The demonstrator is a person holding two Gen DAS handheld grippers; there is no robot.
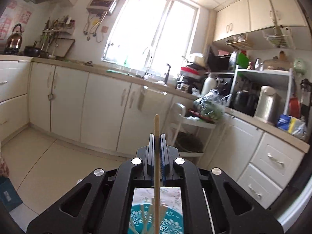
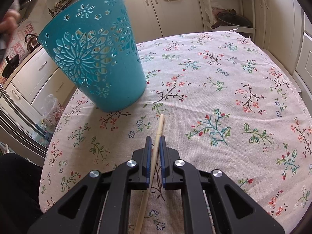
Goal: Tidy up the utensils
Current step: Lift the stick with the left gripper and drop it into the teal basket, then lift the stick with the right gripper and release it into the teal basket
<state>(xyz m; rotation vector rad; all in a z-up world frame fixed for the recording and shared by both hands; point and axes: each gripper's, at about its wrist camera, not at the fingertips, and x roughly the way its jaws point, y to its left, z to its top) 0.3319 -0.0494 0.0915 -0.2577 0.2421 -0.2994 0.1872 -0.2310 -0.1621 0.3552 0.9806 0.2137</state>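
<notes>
My left gripper is shut on a wooden chopstick, held high and pointing across the kitchen. Its lower end hangs over the teal basket, seen below between the gripper's arms with several chopsticks inside. In the right wrist view, my right gripper is shut on a second wooden chopstick, just above the floral tablecloth. The teal cut-out basket stands on the cloth, ahead and to the left of that gripper. A person's hand shows at the upper left edge.
The table's cloth edge curves along the right side. A white shelf cart with a pan stands beyond the table. Kitchen counters and cabinets line the walls. A plastic bag lies left of the table.
</notes>
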